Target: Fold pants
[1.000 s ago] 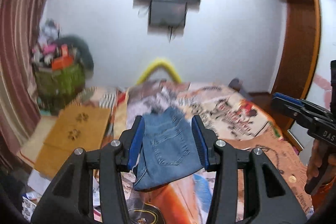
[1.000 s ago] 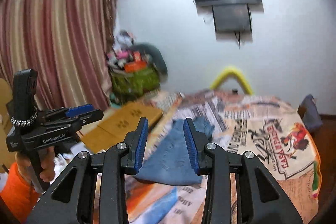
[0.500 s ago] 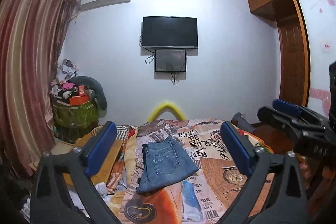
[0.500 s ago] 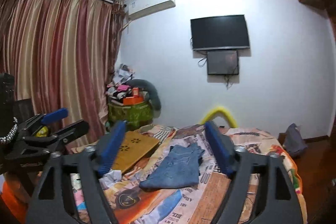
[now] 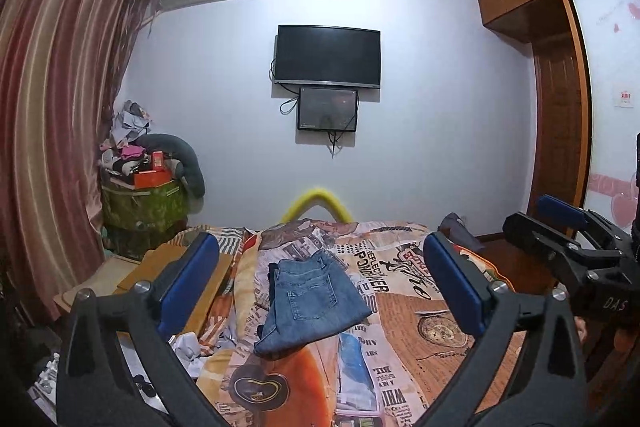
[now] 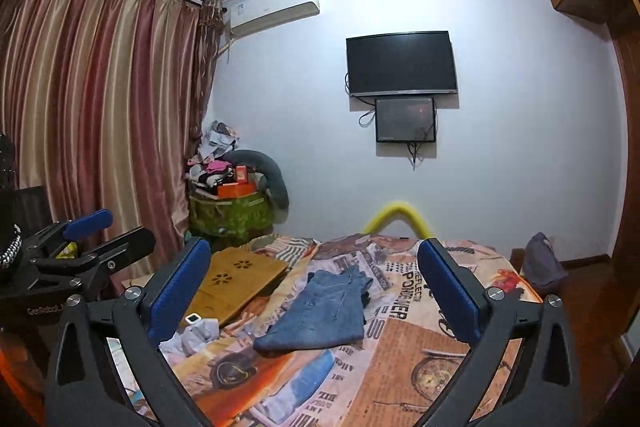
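Observation:
The folded blue jeans (image 5: 312, 303) lie as a compact bundle on the newspaper-print bed cover (image 5: 420, 331), a back pocket facing up. My left gripper (image 5: 321, 239) hangs over the near end of the bed, back from the jeans, open wide with only air between its blue pads. In the right wrist view the jeans (image 6: 320, 311) sit on the same cover (image 6: 420, 339). My right gripper (image 6: 314, 245) is also drawn back from them, its jaws opening wide, nothing between them. Each gripper shows at the edge of the other's view: right gripper (image 5: 540, 223), left gripper (image 6: 112, 231).
A wooden lap board (image 6: 236, 279) lies at the bed's left edge beside crumpled white cloth (image 6: 192, 335). A green box (image 6: 228, 213) piled with clutter stands by the curtain (image 6: 100, 107). A yellow tube (image 6: 400, 211) arches behind the bed, a dark cloth (image 6: 540, 263) lies far right.
Both grippers drew back from the jeans and tilted upward, and their jaws spread from narrow to wide. The jeans stayed folded on the bed.

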{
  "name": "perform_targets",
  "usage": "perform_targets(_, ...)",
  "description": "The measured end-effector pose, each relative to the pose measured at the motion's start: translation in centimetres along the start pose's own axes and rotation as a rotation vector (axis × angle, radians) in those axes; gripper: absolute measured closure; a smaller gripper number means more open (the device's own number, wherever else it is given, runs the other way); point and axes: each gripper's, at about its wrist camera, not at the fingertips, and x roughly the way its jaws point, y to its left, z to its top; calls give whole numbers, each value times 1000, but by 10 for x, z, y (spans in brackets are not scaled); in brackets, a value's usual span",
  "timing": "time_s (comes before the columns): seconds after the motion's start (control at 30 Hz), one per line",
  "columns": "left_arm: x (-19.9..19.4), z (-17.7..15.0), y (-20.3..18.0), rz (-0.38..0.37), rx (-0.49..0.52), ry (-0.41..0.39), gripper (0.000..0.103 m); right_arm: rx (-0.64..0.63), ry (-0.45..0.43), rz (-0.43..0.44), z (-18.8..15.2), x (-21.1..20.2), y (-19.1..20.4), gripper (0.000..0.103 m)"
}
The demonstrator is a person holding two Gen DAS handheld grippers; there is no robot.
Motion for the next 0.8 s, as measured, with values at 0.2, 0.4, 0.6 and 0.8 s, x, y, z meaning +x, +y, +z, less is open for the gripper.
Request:
perform_targets(0.2, 5, -4, 0, 3, 4, 6, 0, 8, 19, -3, -5, 1, -3, 0)
perform_targets(0.4, 10, -8, 3, 6, 1, 28, 0, 17, 39, -8, -11, 1, -5, 0)
perform_targets(0.6, 15, -11, 6, 6, -3, 40, 0, 23, 51, -13, -12, 0, -7, 0)
perform_targets(0.8, 18, -10, 5, 9, 2, 41, 0, 26, 66, -17, -14, 1, -7, 0)
